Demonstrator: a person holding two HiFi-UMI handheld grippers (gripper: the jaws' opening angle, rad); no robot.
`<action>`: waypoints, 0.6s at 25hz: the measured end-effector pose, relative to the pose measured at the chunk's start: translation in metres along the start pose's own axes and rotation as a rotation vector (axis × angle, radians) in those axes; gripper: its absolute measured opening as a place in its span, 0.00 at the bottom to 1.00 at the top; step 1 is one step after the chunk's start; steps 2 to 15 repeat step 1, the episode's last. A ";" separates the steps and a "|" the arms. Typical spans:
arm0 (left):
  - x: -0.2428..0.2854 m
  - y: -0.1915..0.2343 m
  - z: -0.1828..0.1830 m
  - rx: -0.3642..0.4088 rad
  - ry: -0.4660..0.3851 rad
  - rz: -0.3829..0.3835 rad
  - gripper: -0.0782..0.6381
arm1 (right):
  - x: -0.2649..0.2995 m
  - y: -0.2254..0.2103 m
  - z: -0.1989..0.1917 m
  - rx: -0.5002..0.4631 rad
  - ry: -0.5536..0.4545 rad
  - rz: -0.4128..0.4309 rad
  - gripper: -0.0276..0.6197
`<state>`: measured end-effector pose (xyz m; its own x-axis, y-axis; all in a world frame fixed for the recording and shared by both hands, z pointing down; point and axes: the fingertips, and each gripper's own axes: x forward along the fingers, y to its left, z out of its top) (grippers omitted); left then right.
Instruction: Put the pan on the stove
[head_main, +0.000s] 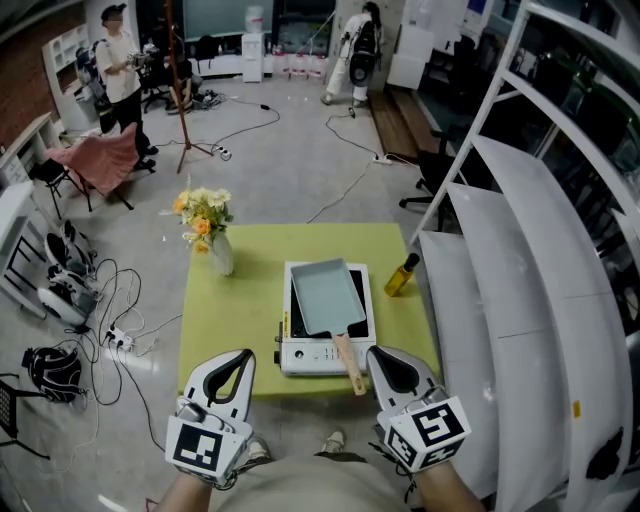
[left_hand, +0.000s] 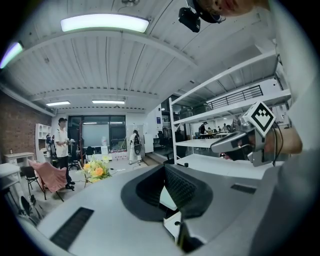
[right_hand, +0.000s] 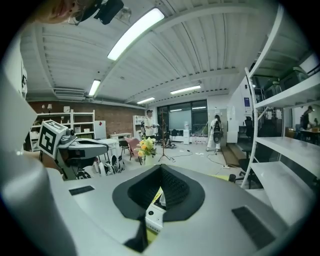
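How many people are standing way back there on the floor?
2. The left person stands by the pink chair; the right person stands near the back wall. Others may be hidden behind the shelves.

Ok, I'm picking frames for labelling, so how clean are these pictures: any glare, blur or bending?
Head view: even light, sharp on the pan and stove, though the shelves bow strongly toward the right edge. Left gripper view: heavy fisheye with black corners, and the ceiling lamp is blown out white. Right gripper view: the same fisheye, with a glaring lamp strip and a soft foreground.
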<state>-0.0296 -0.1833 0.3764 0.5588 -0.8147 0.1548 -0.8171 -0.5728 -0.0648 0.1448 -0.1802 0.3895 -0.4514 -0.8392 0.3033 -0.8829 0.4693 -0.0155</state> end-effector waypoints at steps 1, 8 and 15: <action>0.000 0.000 0.000 0.000 -0.001 0.001 0.12 | 0.000 0.001 0.000 -0.007 0.000 0.001 0.05; 0.000 0.000 0.000 0.000 -0.001 0.001 0.12 | 0.000 0.001 0.000 -0.007 0.000 0.001 0.05; 0.000 0.000 0.000 0.000 -0.001 0.001 0.12 | 0.000 0.001 0.000 -0.007 0.000 0.001 0.05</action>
